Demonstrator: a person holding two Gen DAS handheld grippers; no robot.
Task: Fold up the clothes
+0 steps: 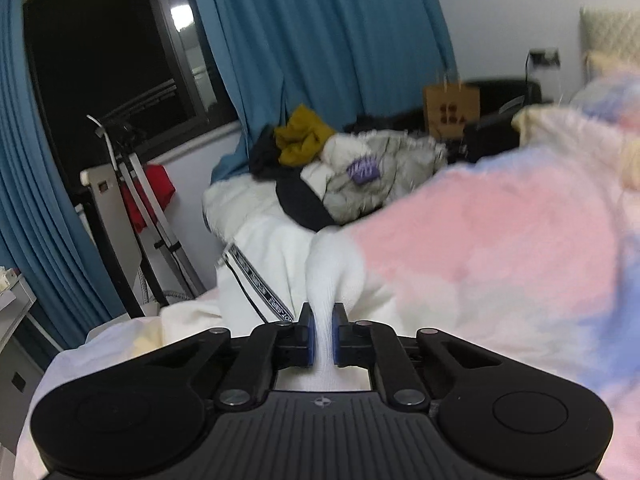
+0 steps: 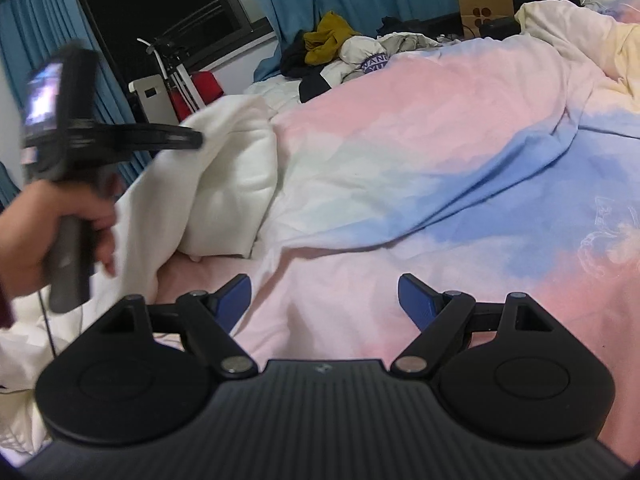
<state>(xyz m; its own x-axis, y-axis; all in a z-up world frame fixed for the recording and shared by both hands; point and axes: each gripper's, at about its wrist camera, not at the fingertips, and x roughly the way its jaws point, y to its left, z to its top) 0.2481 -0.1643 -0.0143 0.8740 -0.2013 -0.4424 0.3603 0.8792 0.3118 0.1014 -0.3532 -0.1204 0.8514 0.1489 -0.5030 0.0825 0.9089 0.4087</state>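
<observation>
Over the bedspread [image 2: 400,140], left gripper [image 1: 323,336] pinches white garment [image 1: 332,268]; right gripper [image 2: 324,300] gapes.

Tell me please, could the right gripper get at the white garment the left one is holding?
Probably yes: the right gripper is open above the bedspread, and nothing lies between it and the white garment.

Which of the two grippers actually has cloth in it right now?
The left gripper: its jaws pinch the white garment. The right gripper is open, empty.
</observation>
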